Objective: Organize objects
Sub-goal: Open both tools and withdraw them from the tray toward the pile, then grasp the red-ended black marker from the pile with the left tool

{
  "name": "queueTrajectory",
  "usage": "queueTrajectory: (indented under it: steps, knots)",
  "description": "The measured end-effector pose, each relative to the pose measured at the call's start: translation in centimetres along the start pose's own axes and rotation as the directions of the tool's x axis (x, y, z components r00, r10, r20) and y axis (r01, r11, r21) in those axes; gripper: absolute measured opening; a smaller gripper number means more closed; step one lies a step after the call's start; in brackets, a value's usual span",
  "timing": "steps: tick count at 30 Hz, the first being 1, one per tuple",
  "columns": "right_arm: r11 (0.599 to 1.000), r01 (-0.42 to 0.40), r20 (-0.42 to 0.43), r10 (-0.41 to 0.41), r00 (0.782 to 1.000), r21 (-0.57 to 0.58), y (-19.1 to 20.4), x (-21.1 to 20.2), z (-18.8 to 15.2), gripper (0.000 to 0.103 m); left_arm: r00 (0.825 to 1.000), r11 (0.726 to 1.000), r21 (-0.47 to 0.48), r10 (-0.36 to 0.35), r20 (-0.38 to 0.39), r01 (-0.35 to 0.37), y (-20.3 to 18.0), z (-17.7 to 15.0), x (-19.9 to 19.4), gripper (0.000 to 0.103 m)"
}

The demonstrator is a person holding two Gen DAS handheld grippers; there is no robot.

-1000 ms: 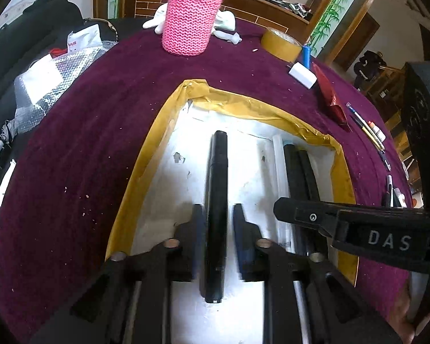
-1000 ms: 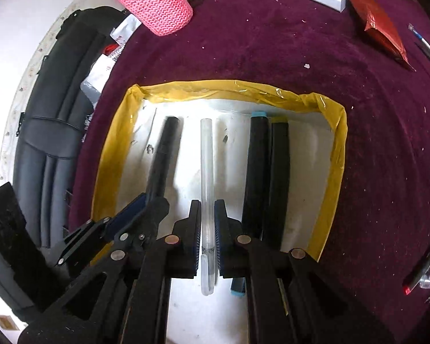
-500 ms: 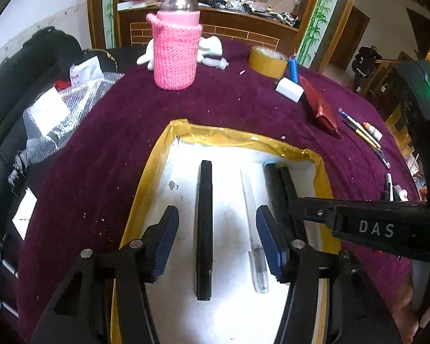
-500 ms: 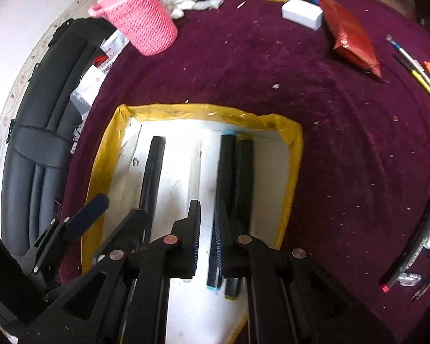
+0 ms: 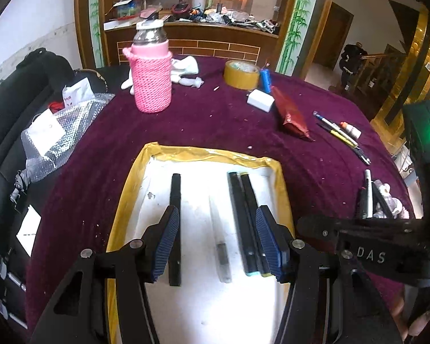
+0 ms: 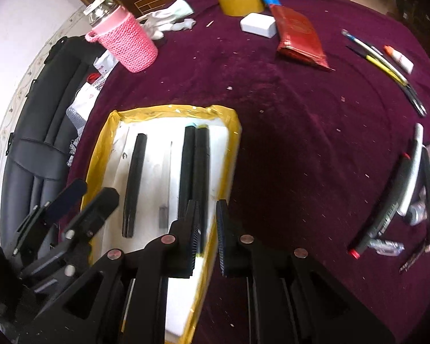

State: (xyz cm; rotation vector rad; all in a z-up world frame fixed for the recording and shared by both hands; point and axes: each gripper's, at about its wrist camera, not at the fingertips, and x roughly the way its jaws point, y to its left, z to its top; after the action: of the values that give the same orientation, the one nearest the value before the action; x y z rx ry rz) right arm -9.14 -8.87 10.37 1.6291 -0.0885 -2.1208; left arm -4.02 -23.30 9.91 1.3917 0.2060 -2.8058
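A white tray with a yellow taped rim (image 5: 212, 154) (image 6: 169, 110) lies on the purple cloth. In it lie a black marker (image 5: 175, 200) (image 6: 134, 183) at the left, a clear pen (image 5: 219, 238) (image 6: 164, 189) in the middle, and two black markers (image 5: 243, 209) (image 6: 195, 166) side by side at the right. My left gripper (image 5: 217, 210) (image 6: 89, 195) hovers open above the tray, holding nothing. My right gripper (image 6: 206, 205) hangs over the tray's right rim, its pads nearly together and nothing between them.
A bottle in a pink knitted sleeve (image 5: 152, 86), a tape roll (image 5: 240, 74), a white box (image 5: 260, 101) and a red packet (image 5: 292, 114) stand at the back. Loose pens (image 5: 341, 134) (image 6: 401, 195) lie at the right. A black chair (image 6: 37, 143) with bubble wrap (image 5: 60, 132) is at the left.
My left gripper opened, let go of the black marker and rose. My right gripper left the clear pen in the tray, lifted and shifted right over the tray's rim.
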Motion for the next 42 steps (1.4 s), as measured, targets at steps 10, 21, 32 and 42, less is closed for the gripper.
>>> queueTrajectory:
  steps: [10,21,32,42]
  knots:
    - [0.998,-0.050,0.031,0.048,0.998,0.048,-3.1,-2.8,-2.2,0.011,0.999,0.999,0.036,0.039,0.029,-0.040,-3.7,-0.4,-3.3,0.050]
    - [0.986,-0.122,0.095,0.111,0.989,0.116,-11.5,-7.7,-5.9,0.017,0.999,0.999,-0.005,0.037,-0.008,-0.037,-9.4,-2.0,-5.0,0.055]
    - [0.931,-0.122,0.218,0.047,0.975,0.343,-26.8,-13.3,-11.2,0.018,0.981,0.997,0.047,-0.058,-0.186,0.068,-18.8,-5.2,-0.9,0.055]
    - [0.898,-0.091,0.207,0.000,0.978,0.430,-33.4,-14.9,-14.2,0.018,0.964,0.979,0.113,-0.141,-0.224,0.169,-24.2,-5.0,4.2,0.055]
